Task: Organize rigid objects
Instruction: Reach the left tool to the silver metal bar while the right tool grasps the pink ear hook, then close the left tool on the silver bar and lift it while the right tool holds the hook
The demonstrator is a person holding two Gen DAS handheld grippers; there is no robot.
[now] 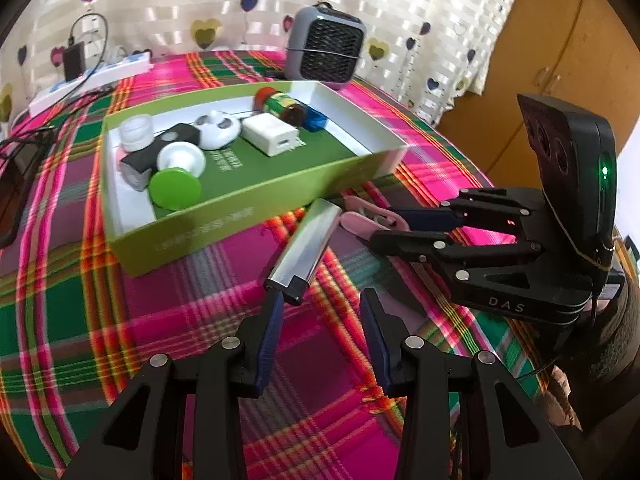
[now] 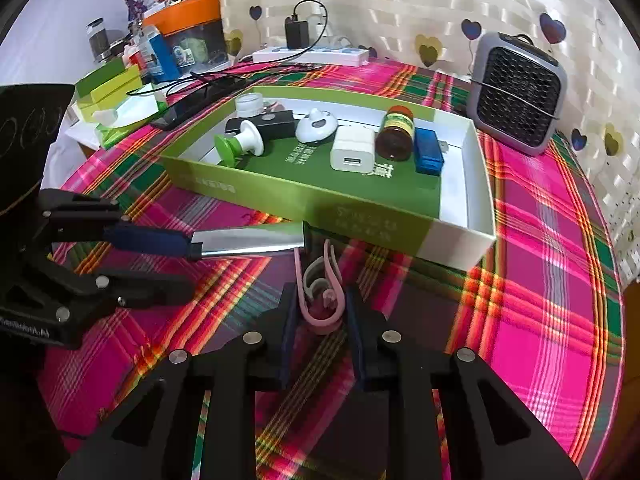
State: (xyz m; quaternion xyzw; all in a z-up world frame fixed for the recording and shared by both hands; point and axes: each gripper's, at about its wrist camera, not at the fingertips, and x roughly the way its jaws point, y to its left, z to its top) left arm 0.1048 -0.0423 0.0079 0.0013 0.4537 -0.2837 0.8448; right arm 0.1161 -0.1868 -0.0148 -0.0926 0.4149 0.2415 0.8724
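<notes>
Plaid cloth in pink and green is covering the table (image 1: pixel 100 312), with a heart-patterned curtain (image 1: pixel 400 8) hanging behind. From the left wrist view, the left gripper (image 1: pixel 320 304) is standing open, gripping nothing, one fingertip just beside the dark end of a silver bar (image 1: pixel 304 240) lying outside the green box (image 1: pixel 224 220). Inside that box, a white charger (image 1: pixel 272 136), a green-capped piece (image 1: pixel 174 188) and a small bottle (image 1: pixel 280 104) are already lying sorted.

From the right wrist view, the right gripper (image 2: pixel 318 312) is closing tight on a pink clip (image 2: pixel 320 296) resting on the cloth just in front of the box wall (image 2: pixel 360 220). The silver bar (image 2: pixel 248 242) is lying just beside the clip's tip. Lifting could go wrong: the springy clip may be twisting out of the narrow pinch, or dragging against the bar and box wall close by.
</notes>
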